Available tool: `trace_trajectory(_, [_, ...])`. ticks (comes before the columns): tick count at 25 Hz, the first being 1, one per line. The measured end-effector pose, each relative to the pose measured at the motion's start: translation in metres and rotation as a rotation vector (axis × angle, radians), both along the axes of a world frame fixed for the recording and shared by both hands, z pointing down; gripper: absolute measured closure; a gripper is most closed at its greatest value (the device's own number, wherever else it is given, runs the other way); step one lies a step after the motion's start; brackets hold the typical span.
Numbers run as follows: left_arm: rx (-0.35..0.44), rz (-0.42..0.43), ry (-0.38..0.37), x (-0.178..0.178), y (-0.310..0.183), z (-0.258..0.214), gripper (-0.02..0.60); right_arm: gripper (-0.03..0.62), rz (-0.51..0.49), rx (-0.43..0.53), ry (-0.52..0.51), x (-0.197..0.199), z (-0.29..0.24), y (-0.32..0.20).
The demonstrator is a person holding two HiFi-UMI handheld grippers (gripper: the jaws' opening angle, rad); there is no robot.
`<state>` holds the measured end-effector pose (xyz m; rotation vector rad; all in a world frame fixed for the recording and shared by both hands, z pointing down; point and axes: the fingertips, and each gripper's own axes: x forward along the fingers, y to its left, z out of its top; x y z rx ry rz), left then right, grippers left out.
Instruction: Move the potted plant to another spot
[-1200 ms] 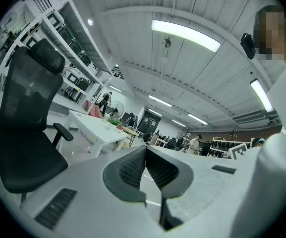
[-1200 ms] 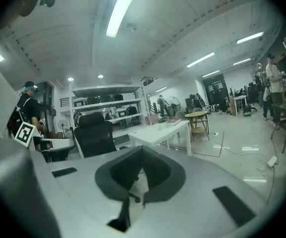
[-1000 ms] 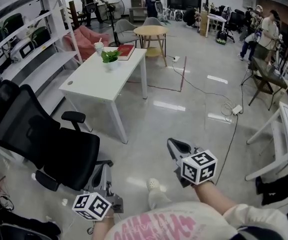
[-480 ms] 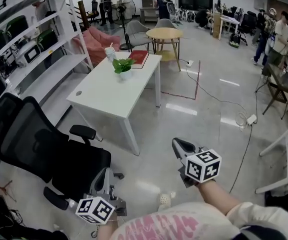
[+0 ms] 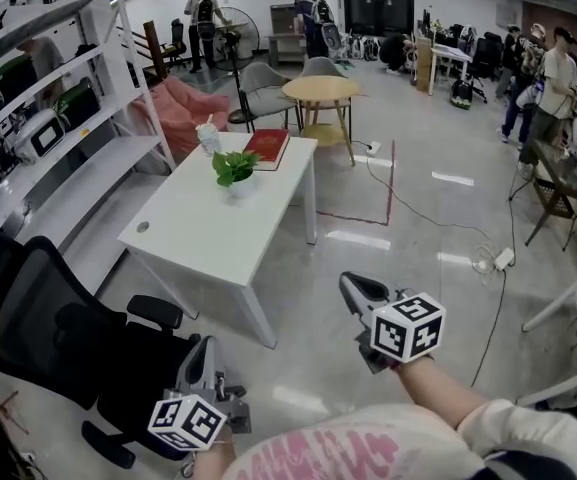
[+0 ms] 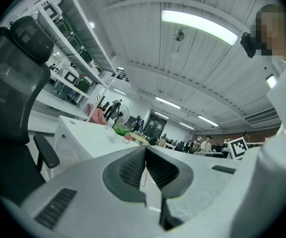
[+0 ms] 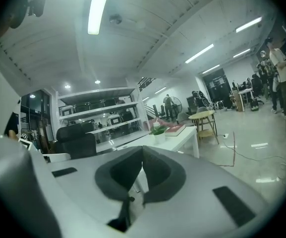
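Left claw (image 5: 204, 350) and right claw (image 5: 350, 286) are both closed and empty; the table (image 5: 200, 230) has drawn nearer; the potted plant (image 5: 234, 169) near its far end remains well out of reach, so the approach continues.

Honestly, nothing was readable anywhere. The shirt (image 5: 353, 456) had pink lettering, but it was cut off and too warped to make out. The right cube (image 5: 408, 328) and left cube (image 5: 186, 423) only carried black-and-white square markers, no letters. The red book (image 5: 266, 146) on the table (image 5: 198, 223) showed no legible title.
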<state>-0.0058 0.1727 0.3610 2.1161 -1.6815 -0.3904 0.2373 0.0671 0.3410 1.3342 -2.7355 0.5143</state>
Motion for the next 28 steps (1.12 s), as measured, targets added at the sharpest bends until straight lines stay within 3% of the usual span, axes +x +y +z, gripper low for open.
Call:
trace_trajectory(10, [-0.090,0.025,0.025,-0.006,-0.046,0.039,0.578,0.588,-0.004,-0.176,-0.022,-0.015,0.072,-0.035])
trace_trajectory(17, [-0.108,0.078,0.032,-0.032,-0.115,0.045,0.578,0.588,0.075,-0.259,-0.069,-0.033,0.089,-0.093])
trace_trajectory(28, [-0.074,0.157,0.038,-0.113,-0.230,0.010,0.578,0.588,0.115,-0.215,-0.110,-0.121,0.053,-0.191])
